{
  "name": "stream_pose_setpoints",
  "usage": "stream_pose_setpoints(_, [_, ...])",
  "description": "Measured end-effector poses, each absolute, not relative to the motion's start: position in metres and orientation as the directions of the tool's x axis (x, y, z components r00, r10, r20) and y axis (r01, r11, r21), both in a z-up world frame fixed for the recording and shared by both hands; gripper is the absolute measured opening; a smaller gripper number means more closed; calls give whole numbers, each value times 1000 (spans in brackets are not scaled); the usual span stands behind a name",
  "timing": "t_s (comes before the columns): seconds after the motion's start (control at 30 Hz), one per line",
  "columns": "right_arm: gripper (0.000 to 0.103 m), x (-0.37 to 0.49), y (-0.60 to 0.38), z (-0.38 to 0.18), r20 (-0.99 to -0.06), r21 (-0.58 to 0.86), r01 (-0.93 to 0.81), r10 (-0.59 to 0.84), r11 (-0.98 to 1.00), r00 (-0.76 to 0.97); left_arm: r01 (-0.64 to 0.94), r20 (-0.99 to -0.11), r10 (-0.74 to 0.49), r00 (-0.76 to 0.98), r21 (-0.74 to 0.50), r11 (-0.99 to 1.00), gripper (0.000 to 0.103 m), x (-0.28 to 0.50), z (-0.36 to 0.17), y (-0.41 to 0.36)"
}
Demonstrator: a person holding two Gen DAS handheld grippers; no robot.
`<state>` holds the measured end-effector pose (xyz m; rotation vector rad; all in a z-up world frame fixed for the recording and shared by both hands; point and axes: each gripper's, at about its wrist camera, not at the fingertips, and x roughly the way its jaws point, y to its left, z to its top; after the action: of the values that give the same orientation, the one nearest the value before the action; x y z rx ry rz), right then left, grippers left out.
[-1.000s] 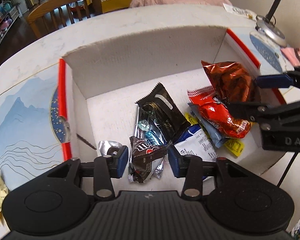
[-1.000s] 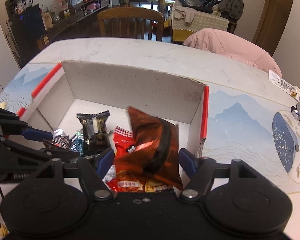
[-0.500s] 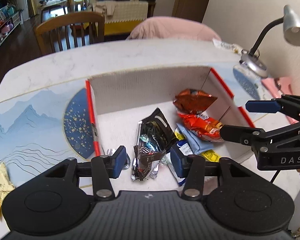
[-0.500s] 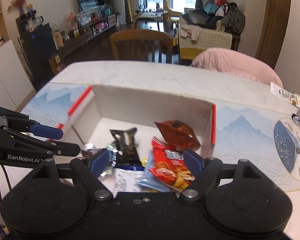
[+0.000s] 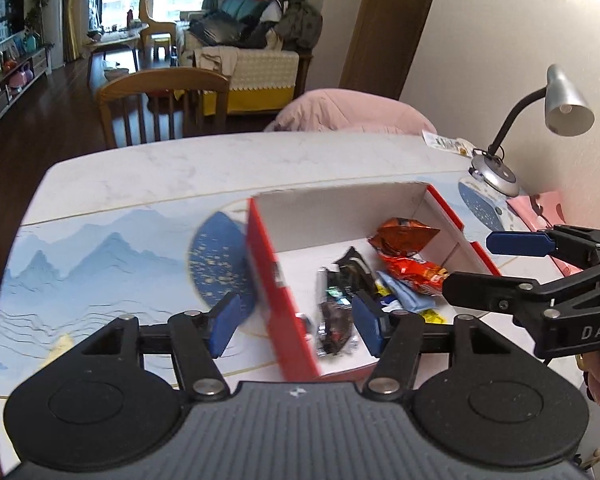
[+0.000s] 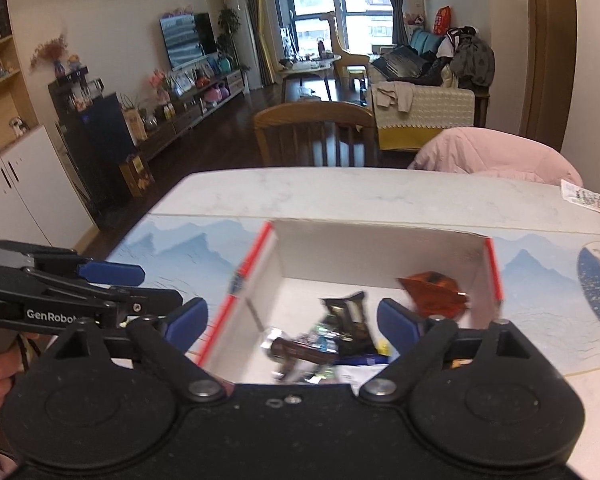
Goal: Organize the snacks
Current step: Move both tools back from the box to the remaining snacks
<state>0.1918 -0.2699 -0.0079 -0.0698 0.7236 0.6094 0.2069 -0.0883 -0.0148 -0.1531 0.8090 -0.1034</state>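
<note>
A red-and-white cardboard box [image 5: 268, 264] on the table holds the snacks: an orange-brown bag [image 5: 404, 236] in its far right corner, a red bag [image 5: 416, 274], a black wrapper [image 5: 352, 272] and a dark brown pack [image 5: 334, 326]. My left gripper [image 5: 296, 328] hangs above the box's near left wall, jaws opening, nothing between the pads. My right gripper [image 6: 292, 322] hovers over the box's near edge, jaws opening wide and empty. Below it lie the orange-brown bag [image 6: 434, 294] and black wrapper [image 6: 346, 312]. Each gripper shows in the other's view, the right gripper [image 5: 488, 264] and the left gripper [image 6: 140, 286].
A grey desk lamp [image 5: 556, 108] stands at the table's right edge beside a pink sheet [image 5: 540, 208]. Yellow wrappers [image 5: 60, 348] lie on the blue mountain mat to the left. A wooden chair [image 5: 160, 108] and a pink-covered chair [image 5: 352, 114] stand behind the table.
Both grippers rose and drew back from the box. The right one let go of the orange-brown bag, now lying in the box. The left one widened off the dark brown pack.
</note>
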Motion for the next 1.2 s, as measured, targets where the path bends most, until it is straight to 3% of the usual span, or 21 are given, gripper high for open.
stream_pose_setpoints(0.1, [101,181,-250,-6,-626,153,-550,512,821,589,23,-701,-142,699,-177,984,65,192,-12,-67])
stream_pose_setpoints(0.2, [102,170,-229,-8,-622,162,-562,526,811,580,11,-690,-130,712,-175,985,72,178,-12,-45])
stream_pose_setpoints(0.43, [103,156,-178,-15,-621,158,-577,535,801,573,-47,-677,-89,731,-180,983,73,151,-19,14])
stream_pose_setpoints(0.6, [103,153,-143,-27,-644,149,-595,534,790,547,-109,-660,-5,752,-132,985,79,128,-28,55])
stream_pose_setpoints(1.2, [103,168,-36,-76,-750,144,-648,510,748,421,-173,-747,9,665,-142,975,80,105,-98,143])
